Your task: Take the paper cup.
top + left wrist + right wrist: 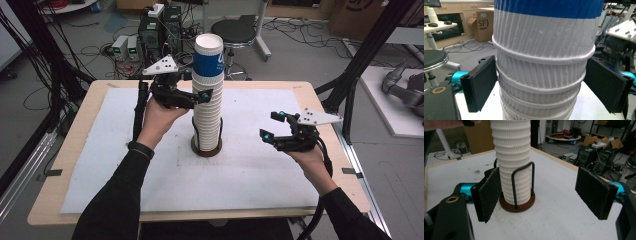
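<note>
A tall stack of white ribbed paper cups stands in a brown round holder with black wire uprights at the middle of the table. The top cup has a blue band. My left gripper reaches in from the left, high on the stack. In the left gripper view its pads press on both sides of the cup stack just below the blue-banded cup. My right gripper hovers to the right of the stack, open and holding nothing. The right gripper view looks at the holder from a short distance.
A white mat covers the wooden table. Behind the table are a black stool and electronics boxes on the floor. Black frame posts rise at the table's right side.
</note>
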Tool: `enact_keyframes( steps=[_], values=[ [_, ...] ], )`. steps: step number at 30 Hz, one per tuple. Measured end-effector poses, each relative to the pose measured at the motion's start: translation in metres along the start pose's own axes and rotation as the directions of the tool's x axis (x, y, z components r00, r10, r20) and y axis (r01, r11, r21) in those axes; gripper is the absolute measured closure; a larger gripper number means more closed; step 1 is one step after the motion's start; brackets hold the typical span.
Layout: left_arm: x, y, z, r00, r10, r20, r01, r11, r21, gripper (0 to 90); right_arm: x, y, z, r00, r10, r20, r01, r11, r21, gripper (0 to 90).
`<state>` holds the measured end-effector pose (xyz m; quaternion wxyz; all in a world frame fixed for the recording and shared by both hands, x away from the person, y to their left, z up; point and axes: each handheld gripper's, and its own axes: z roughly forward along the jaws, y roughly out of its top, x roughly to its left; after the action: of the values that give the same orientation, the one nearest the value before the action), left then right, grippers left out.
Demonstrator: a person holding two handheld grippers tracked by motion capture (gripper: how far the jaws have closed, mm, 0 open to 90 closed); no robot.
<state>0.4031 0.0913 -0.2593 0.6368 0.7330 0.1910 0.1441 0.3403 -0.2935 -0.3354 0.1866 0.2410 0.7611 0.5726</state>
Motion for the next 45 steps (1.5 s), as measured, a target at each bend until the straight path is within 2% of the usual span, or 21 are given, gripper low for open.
enact_keyframes(
  steps=[3, 4, 5, 7, 8, 10, 18, 23, 28, 37, 45],
  values=[
    [0.0, 0.0, 0.0, 1.0, 0.0, 0.0, 0.0, 1.0, 0.0, 12.8, 0.0, 0.011, 0.001, 0.9999, -0.011, -0.01, 0.011, 1.0, -0.008, 21.8],
    [0.0, 0.0, 0.0, 1.0, 0.002, 0.002, -0.002, 1.0, -0.002, 12.9, -0.001, 0.026, 0.002, 0.9995, -0.023, -0.021, 0.023, 1.0, -0.014, 21.8],
    [0.0, 0.0, 0.0, 1.0, 0.002, 0.001, -0.002, 1.0, -0.002, 12.9, -0.001, 0.033, 0.003, 0.9992, -0.03, -0.025, 0.029, 0.999, -0.024, 21.8],
    [0.001, 0.0, 0.0, 1.0, 0.004, 0.001, -0.004, 1.0, -0.001, 12.9, -0.001, 0.038, 0.003, 0.9991, -0.03, -0.029, 0.029, 0.999, -0.028, 21.9],
    [0.0, 0.0, 0.0, 1.0, 0.002, 0.001, -0.002, 1.0, -0.002, 12.9, -0.002, 0.055, 0.005, 0.9985, -0.035, -0.043, 0.033, 0.998, -0.045, 21.9],
    [0.0, 0.0, 0.0, 1.0, 0.002, 0.001, -0.002, 1.0, -0.002, 12.9, -0.002, 0.067, 0.007, 0.9977, -0.047, -0.049, 0.045, 0.998, -0.054, 21.9],
    [0.0, 0.0, 0.0, 1.0, 0.005, 0.0, -0.005, 1.0, 0.0, 13.1, -0.001, 0.118, 0.018, 0.9948, -0.058, -0.084, 0.05, 0.994, -0.094, 22.0],
    [0.0, 0.0, 0.0, 1.0, 0.005, 0.001, -0.005, 1.0, -0.001, 13.1, 0.0, 0.145, 0.027, 0.9909, -0.064, -0.118, 0.052, 0.994, -0.1, 22.0],
    [0.0, 0.0, 0.0, 1.0, 0.003, 0.001, -0.003, 1.0, -0.003, 13.1, 0.004, 0.167, 0.035, 0.9875, -0.074, -0.139, 0.059, 0.993, -0.107, 22.0],
    [0.001, 0.0, 0.0, 1.0, 0.007, 0.004, -0.007, 1.0, -0.001, 13.2, 0.016, 0.203, 0.06, 0.9787, -0.094, -0.182, 0.077, 0.992, -0.098, 22.0],
    [0.001, 0.0, 0.0, 1.0, 0.006, 0.003, -0.006, 1.0, -0.003, 13.2, 0.026, 0.222, 0.082, 0.9807, -0.075, -0.18, 0.063, 0.995, -0.071, 22.0]
  ],
)
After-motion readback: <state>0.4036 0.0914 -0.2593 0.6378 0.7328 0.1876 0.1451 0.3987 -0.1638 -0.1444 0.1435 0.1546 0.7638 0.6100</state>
